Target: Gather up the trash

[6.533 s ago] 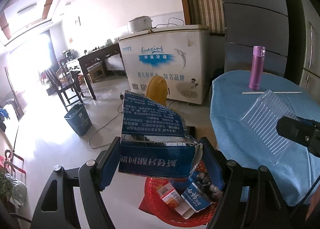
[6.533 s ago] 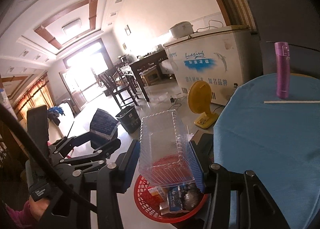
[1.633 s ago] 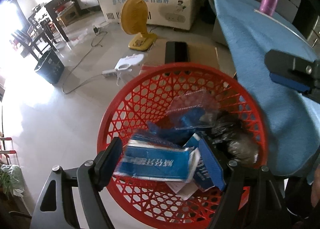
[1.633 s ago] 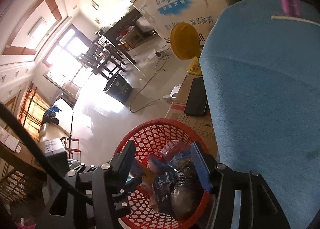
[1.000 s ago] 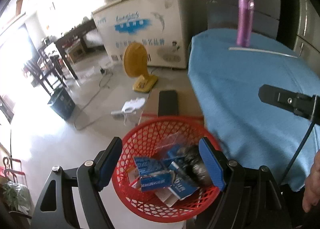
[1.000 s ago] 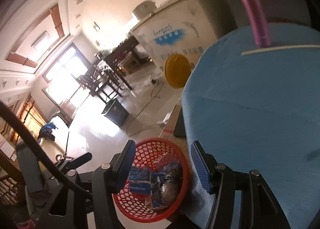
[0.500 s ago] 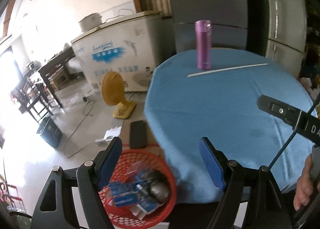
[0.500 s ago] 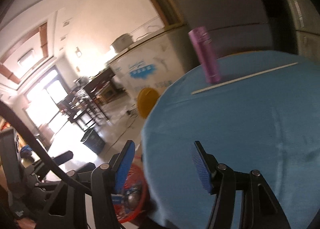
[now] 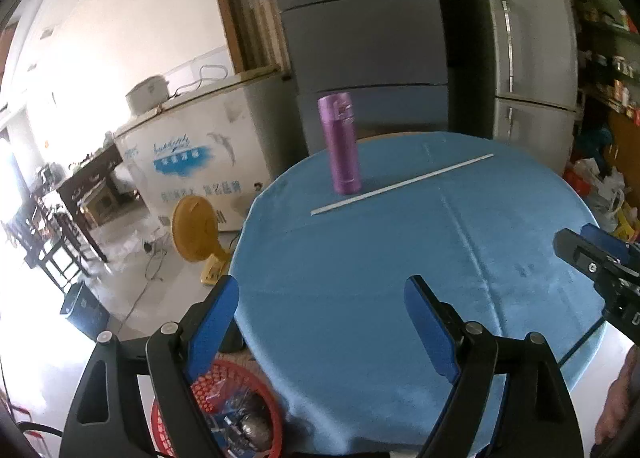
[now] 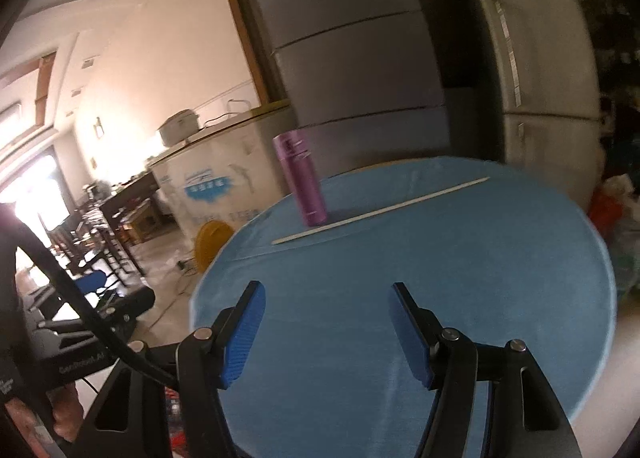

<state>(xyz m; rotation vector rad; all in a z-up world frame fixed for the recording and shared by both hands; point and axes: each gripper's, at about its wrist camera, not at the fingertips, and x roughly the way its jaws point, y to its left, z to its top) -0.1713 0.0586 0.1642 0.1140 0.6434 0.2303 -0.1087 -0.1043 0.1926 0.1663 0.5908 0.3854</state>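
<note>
A red mesh basket [image 9: 256, 402] holding blue cartons and other trash stands on the floor at the table's left edge, partly behind my left fingers. My left gripper [image 9: 320, 318] is open and empty over the near edge of the round blue table [image 9: 400, 278]. My right gripper [image 10: 326, 322] is open and empty over the same table [image 10: 440, 278]; it also shows at the right of the left wrist view [image 9: 592, 258]. A long white stick [image 9: 400, 184] lies on the table by a purple flask [image 9: 342, 144]; both also show in the right wrist view, stick [image 10: 380, 212] and flask [image 10: 302, 178].
A white chest freezer [image 9: 192, 154] and a yellow fan [image 9: 194, 230] stand left of the table. Grey fridges [image 9: 372, 58] stand behind it. A dark bin [image 9: 84, 310] and dark chairs [image 9: 48, 250] are on the floor at left. Bags [image 9: 604, 190] lie at right.
Both grippers let go of the blue carton and clear tray over the basket, then rose and swung right to face the table. The basket has slid to the lower left of view.
</note>
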